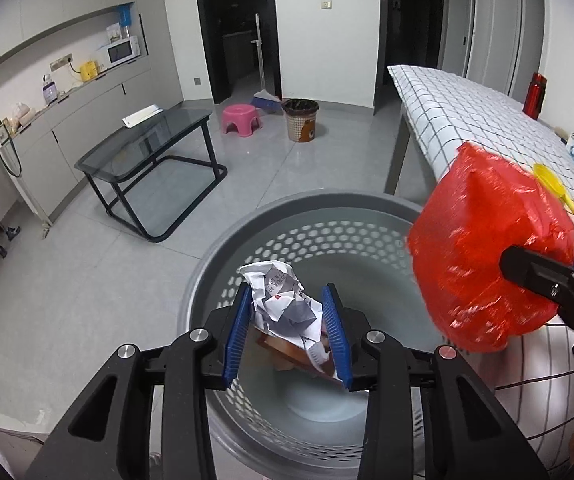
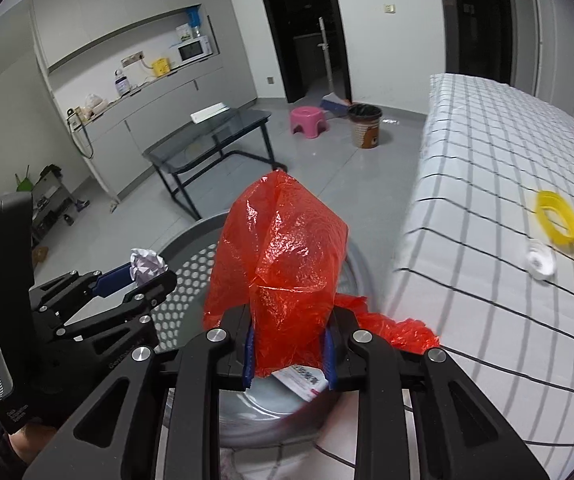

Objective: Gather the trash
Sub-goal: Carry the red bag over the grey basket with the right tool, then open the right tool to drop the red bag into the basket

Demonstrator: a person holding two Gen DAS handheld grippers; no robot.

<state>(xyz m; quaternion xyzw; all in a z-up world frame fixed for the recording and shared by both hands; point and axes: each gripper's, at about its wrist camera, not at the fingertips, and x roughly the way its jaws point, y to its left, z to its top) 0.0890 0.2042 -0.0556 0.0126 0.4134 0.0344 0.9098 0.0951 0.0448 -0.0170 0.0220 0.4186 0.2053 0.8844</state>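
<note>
Even indoor light; fisheye-bent edges; slight motion blur.

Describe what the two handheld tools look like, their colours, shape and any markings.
Both tools match: matte black angular frames with triangular cutouts and round silver bolt heads. Each carries two fingers lined with ribbed blue pads. The left tool shows, in the right wrist view, a tall black handle with small white lettering near its base and faint embossed text on the body, too small to read. The right tool has the same build. No cables or sleeves are visible.
</note>
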